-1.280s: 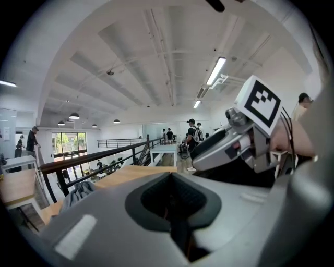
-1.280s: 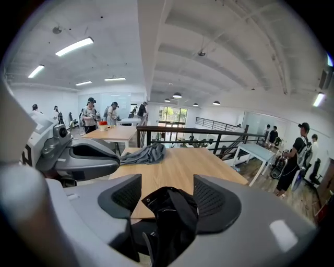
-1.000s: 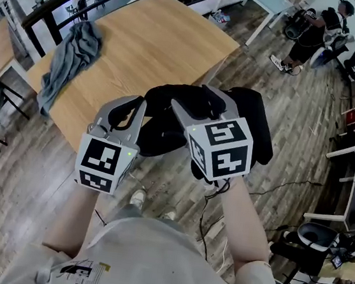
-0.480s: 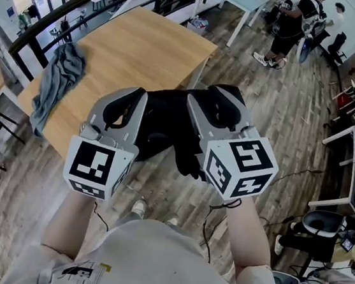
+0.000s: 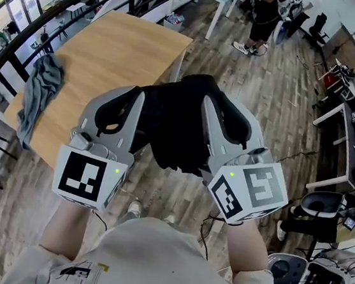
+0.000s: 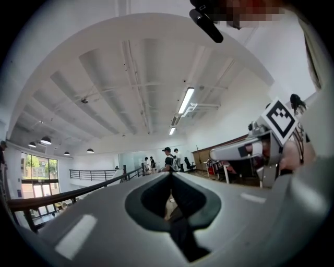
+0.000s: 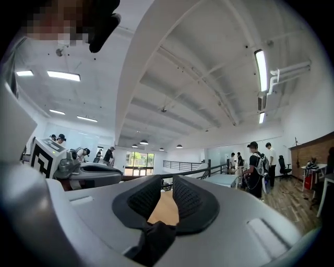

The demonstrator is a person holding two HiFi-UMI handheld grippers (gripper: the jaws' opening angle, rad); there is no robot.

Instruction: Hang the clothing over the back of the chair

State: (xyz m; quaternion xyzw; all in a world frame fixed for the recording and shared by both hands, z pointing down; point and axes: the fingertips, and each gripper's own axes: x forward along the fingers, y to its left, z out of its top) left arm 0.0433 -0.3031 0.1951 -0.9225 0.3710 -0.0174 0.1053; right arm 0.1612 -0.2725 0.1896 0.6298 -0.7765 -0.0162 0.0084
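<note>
Black clothing (image 5: pixel 175 131) hangs bunched between my two grippers, lifted well above the wood floor. My left gripper (image 5: pixel 126 96) is shut, its tips meeting, with a strip of the black cloth (image 6: pixel 182 234) pinched deep between its jaws. My right gripper (image 5: pixel 228 109) has its jaws closing; a narrow gap remains at the tips, and the black fabric (image 7: pixel 154 237) is wedged low between the pads. Both grippers point level, side by side. In the gripper views I see the left gripper (image 6: pixel 170 174) and right gripper (image 7: pixel 167 180) aimed across the room. No chair back shows near them.
A wooden table (image 5: pixel 111 53) stands ahead on the left with a grey cloth (image 5: pixel 39 89) draped over its left edge. A black railing (image 5: pixel 45 19) runs behind it. A person (image 5: pixel 264 14) stands at the back. A desk (image 5: pixel 341 145) and office chairs (image 5: pixel 319 220) crowd the right.
Both grippers have risen closer to the head camera with the black clothing. The right gripper's jaws have narrowed around the fabric. The table now lies farther left and lower.
</note>
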